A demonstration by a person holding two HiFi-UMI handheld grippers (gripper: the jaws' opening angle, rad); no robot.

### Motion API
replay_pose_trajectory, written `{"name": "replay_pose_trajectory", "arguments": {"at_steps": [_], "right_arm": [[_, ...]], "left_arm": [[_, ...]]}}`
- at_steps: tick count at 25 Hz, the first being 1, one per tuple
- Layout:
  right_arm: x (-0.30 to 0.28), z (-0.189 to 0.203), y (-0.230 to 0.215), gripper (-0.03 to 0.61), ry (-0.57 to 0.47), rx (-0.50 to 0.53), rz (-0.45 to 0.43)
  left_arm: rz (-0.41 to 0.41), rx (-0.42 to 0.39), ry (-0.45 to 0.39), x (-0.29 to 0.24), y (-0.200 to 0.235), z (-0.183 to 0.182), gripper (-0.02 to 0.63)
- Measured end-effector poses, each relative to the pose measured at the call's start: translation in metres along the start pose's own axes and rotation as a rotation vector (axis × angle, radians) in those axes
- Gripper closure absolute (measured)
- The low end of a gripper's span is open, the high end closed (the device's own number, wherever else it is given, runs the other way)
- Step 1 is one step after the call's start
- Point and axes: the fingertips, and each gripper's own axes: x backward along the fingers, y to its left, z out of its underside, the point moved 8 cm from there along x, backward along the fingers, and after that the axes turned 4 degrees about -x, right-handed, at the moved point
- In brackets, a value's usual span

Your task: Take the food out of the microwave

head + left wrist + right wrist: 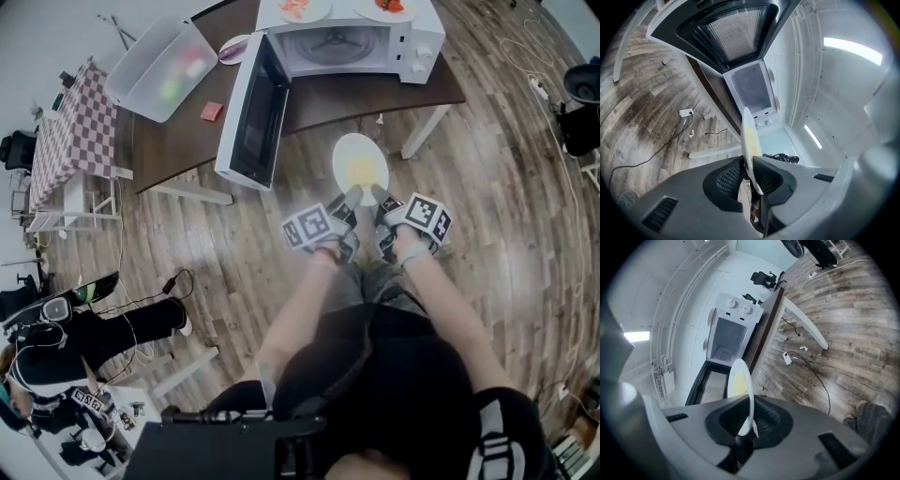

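Observation:
A white plate (360, 169) with flat yellow food on it hangs over the wooden floor, just in front of the white microwave (347, 42), whose door (253, 112) stands wide open. My left gripper (349, 202) is shut on the plate's near rim from the left, and my right gripper (381, 201) is shut on it from the right. In the left gripper view the plate (751, 138) shows edge-on, pinched between that gripper's (750, 174) jaws. The right gripper (748, 422) view shows the plate (739, 383) clamped the same way, with the microwave's empty cavity (727, 337) beyond.
The microwave stands on a dark brown table (187, 131). Two plates of food (298, 7) sit on top of it. A clear plastic bin (159, 70), a pink dish (232, 47) and a small red item (212, 111) lie to the left. Cables run across the floor (801, 357).

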Motion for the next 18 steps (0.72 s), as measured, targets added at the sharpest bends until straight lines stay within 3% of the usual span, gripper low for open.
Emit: {"name": "replay_pose_trajectory", "arguments": {"at_steps": [18], "right_arm": [[-0.010, 0.016, 0.004, 0.560, 0.000, -0.020, 0.004]], "left_arm": [[0.010, 0.029, -0.007, 0.014, 0.010, -0.007, 0.555]]}}
